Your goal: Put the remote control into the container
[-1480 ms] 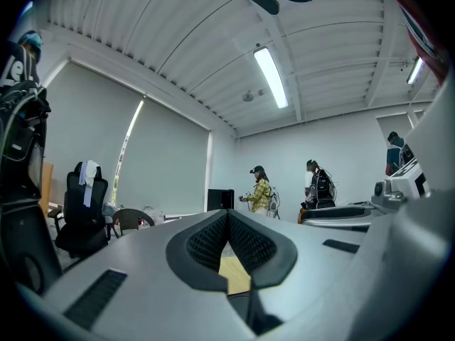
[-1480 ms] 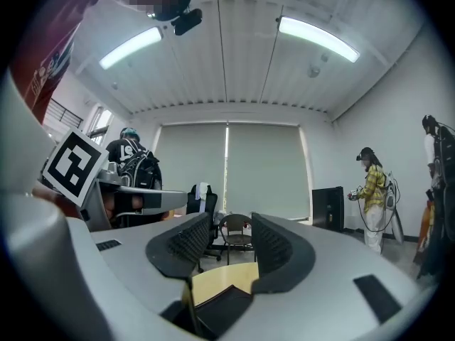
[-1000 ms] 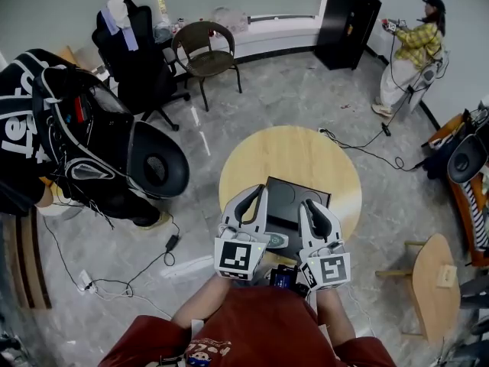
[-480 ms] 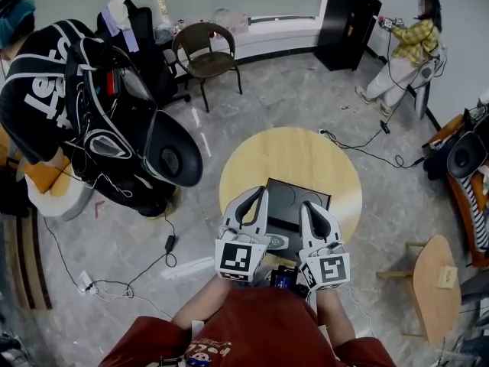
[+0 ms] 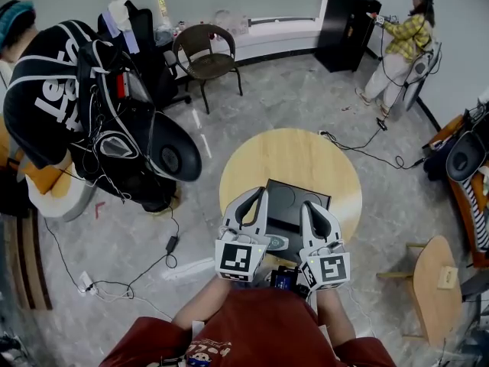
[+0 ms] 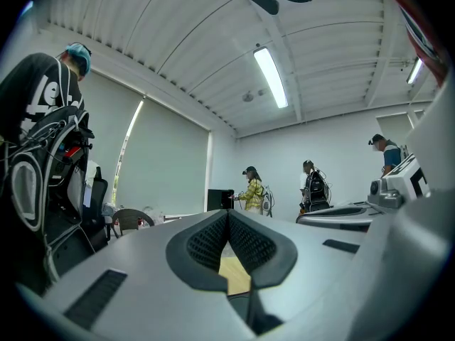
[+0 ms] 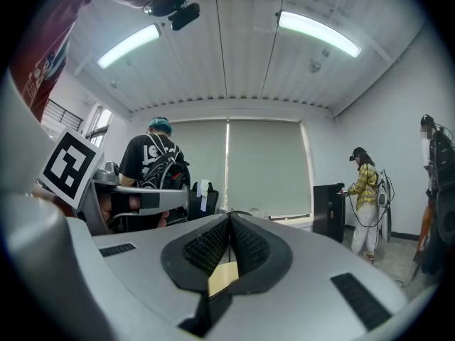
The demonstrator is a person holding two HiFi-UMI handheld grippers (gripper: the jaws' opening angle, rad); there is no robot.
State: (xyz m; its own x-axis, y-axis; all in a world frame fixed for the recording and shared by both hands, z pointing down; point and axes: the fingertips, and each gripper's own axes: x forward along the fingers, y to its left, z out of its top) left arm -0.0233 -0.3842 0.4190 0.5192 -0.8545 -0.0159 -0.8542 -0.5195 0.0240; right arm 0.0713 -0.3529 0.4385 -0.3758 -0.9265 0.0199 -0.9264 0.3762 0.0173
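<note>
The remote control (image 5: 276, 241) is pale with a dark spot. It lies at the 6 o'clock edge of the container (image 5: 294, 193). I cannot tell if it is inside or just on the rim. The container is black and flat. It sits on the 6 o'clock half of a round wooden table (image 5: 290, 155).

The left gripper (image 5: 260, 192) is just beside the remote control, at its 10 o'clock. The right gripper (image 5: 309, 205) is at its 2 o'clock. Both point toward 12 o'clock over the container, and the remote control lies between their back ends. In the left gripper view the ribbed black pads (image 6: 206, 244) meet at the tip, with nothing between them. In the right gripper view the pads (image 7: 207, 247) are pressed together too, and hold nothing. Each gripper has a marker cube, one at (image 5: 238, 257) and one at (image 5: 328, 268).

At 6 o'clock of the head view is the red shirt (image 5: 260, 327) of the person who holds the grippers.

At 10 o'clock from the table a person in a black jacket (image 5: 53, 98) stands with a black backpack (image 5: 122, 136). At 11 o'clock stand a black office chair (image 5: 137, 60) and a brown chair (image 5: 205, 52). At 1 o'clock a black cabinet (image 5: 350, 25) stands by the wall, and a person in a yellow checked shirt (image 5: 401, 37) is just beside it. A small wooden side table (image 5: 432, 281) is at 4 o'clock. Cables (image 5: 114, 281) lie on the grey floor at 8 o'clock.
</note>
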